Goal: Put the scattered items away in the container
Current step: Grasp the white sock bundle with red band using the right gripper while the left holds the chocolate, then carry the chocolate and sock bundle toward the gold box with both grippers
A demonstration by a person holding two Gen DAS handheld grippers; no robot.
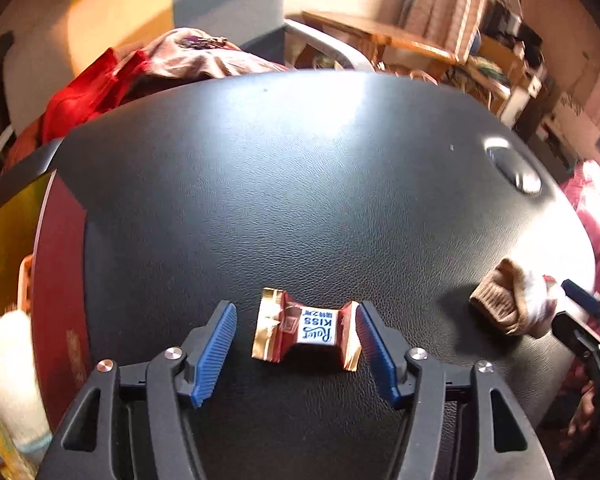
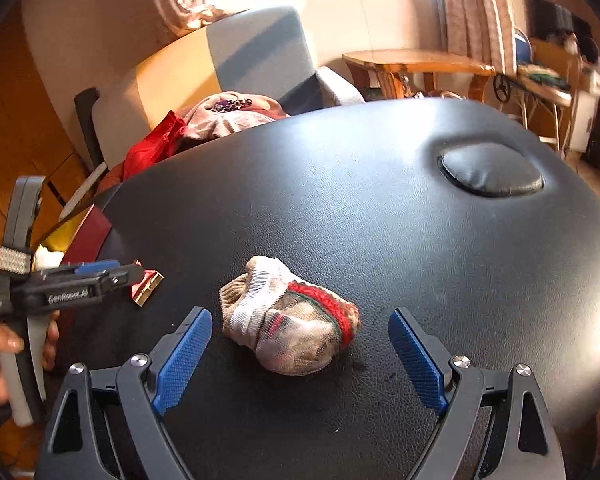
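Note:
A red and gold wrapped candy (image 1: 306, 330) with a white label lies on the black leather table (image 1: 300, 184). My left gripper (image 1: 296, 310) is open, its blue pads on either side of the candy, not touching. A rolled sock (image 2: 290, 318), beige and white with a red band, lies on the same table (image 2: 380, 208). My right gripper (image 2: 300, 320) is open around the sock, pads apart from it. The sock also shows in the left wrist view (image 1: 508, 304), and the left gripper shows in the right wrist view (image 2: 112, 276) beside the candy (image 2: 148, 286).
A red box (image 1: 56, 280) with gold lining stands open at the table's left edge, with a white item (image 1: 8, 364) in it. Clothes (image 1: 140, 72) are heaped on a chair behind. A round padded plug (image 2: 492, 174) sits in the table at far right.

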